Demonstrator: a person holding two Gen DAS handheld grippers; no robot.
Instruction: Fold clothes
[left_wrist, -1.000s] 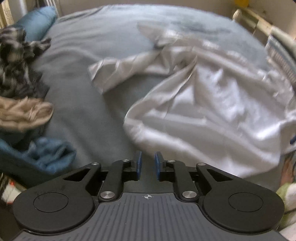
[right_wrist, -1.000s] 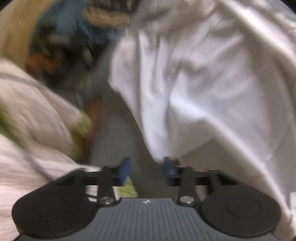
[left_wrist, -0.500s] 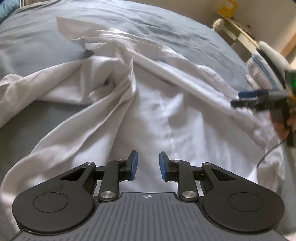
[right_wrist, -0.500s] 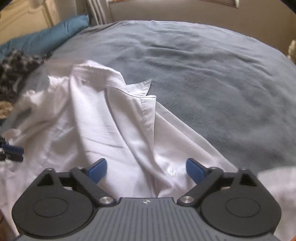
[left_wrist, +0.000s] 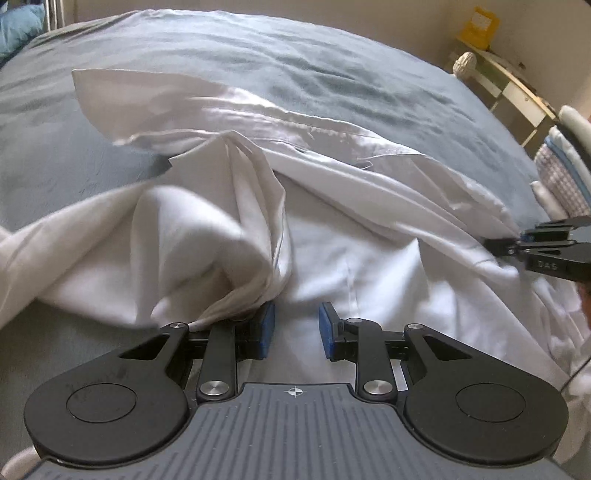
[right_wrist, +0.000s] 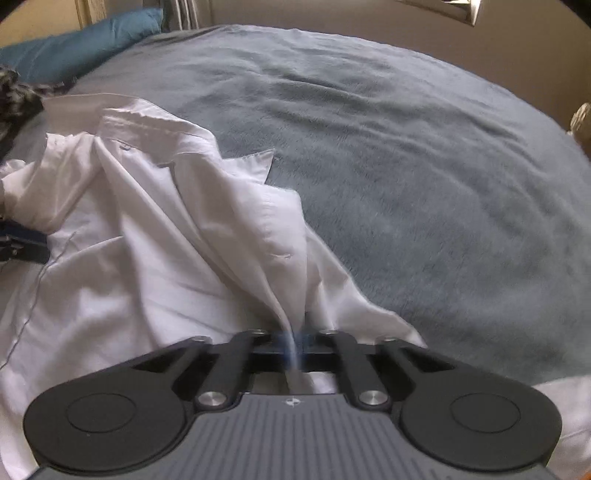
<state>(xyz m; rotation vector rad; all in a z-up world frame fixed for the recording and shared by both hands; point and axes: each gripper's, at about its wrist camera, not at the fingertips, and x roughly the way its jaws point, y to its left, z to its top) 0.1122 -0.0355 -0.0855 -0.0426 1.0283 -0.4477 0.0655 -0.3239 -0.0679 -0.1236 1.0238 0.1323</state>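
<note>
A crumpled white shirt (left_wrist: 369, 229) lies spread on the grey-blue bed cover (left_wrist: 258, 66). My left gripper (left_wrist: 295, 319) hovers low over its middle, blue pads apart with only the flat cloth showing below the gap. A raised fold (left_wrist: 207, 236) leans against the outside of its left finger. In the right wrist view the shirt (right_wrist: 129, 258) shows its collar at the far end. My right gripper (right_wrist: 295, 341) is shut on a ridge of the shirt's front edge, which is pulled up taut. The right gripper (left_wrist: 506, 245) also shows at the left wrist view's right edge.
A teal pillow (right_wrist: 92, 48) and a dark checked garment (right_wrist: 14, 99) lie at the bed's far left. A stack of folded clothes (left_wrist: 565, 177) and a pale wooden frame (left_wrist: 517, 88) stand beyond the bed's right side. The left gripper's tip (right_wrist: 22, 243) shows at the left edge.
The right gripper's jaws, wide open half a second ago, have shut on the shirt's front edge. The left gripper has sunk closer to the shirt, and a fold now bunches against its finger.
</note>
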